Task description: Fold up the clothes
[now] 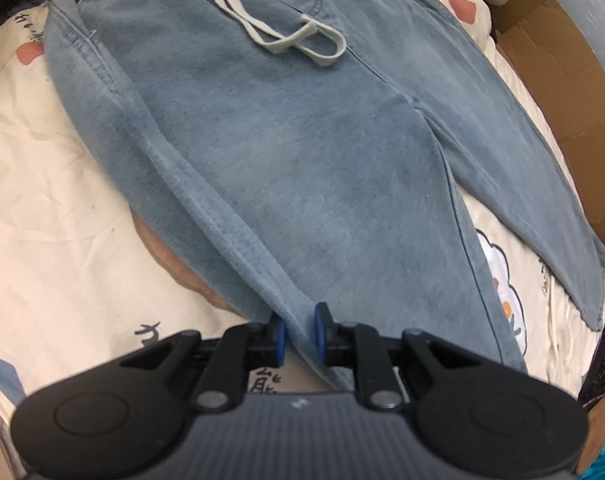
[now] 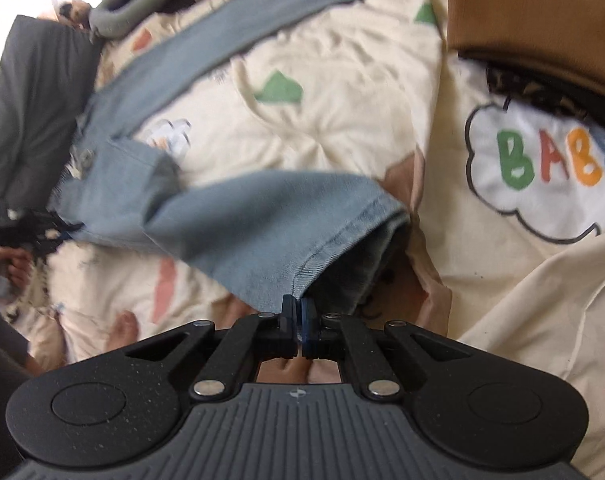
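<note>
While both handheld grippers sit low at 6 o'clock in their views, the left gripper [image 1: 300, 336] has its blue pads partly open, straddling the outer seam of 1 trouser leg without clearly pinching it. The right gripper [image 2: 299, 322] is closed tight on the hem of a leg cuff [image 2: 342, 248]. From there the light blue denim trousers [image 1: 302, 160] run lengthwise toward 12 o'clock across a cream printed quilt [image 1: 62, 220], with the white drawstring [image 1: 286, 36] and waistband farthest away.
</note>
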Demonstrator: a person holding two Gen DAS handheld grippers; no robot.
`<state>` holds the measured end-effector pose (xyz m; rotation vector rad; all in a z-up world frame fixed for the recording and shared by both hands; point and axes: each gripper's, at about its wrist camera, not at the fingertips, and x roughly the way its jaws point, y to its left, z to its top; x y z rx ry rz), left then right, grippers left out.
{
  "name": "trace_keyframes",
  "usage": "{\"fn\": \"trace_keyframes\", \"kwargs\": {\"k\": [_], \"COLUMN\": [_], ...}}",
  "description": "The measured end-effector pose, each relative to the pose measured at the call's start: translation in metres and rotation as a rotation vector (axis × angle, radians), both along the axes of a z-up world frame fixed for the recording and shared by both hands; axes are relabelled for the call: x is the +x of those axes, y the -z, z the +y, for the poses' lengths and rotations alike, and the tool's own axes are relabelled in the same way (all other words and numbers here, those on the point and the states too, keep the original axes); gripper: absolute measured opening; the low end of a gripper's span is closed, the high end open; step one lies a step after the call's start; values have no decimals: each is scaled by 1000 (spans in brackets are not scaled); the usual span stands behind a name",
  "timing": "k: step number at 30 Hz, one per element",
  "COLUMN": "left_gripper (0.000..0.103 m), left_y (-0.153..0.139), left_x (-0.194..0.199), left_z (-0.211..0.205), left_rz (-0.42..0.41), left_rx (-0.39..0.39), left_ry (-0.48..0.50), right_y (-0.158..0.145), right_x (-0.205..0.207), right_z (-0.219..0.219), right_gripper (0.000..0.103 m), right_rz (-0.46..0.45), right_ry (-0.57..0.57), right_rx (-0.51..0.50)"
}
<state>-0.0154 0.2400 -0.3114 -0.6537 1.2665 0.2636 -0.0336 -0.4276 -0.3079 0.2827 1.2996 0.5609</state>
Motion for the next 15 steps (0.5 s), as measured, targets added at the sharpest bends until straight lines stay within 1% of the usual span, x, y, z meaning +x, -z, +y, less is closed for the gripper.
{"fn": "trace_keyframes", "kwargs": {"k": [6,15], "left_gripper": [14,16], "left_y": [-1,-1], "left_x": [-3,-8], "left_z": [0,1], "left_rz": [-2,3], "left_rx": [0,4], "left_ry": [-4,13], "right_y": [-21,-16], "right_x": [6,16], "right_z": [-6,-6], "right_gripper": [0,0], "right_rz": [-41,-51], "right_ry": [22,56], "right_rx": [35,48]}}
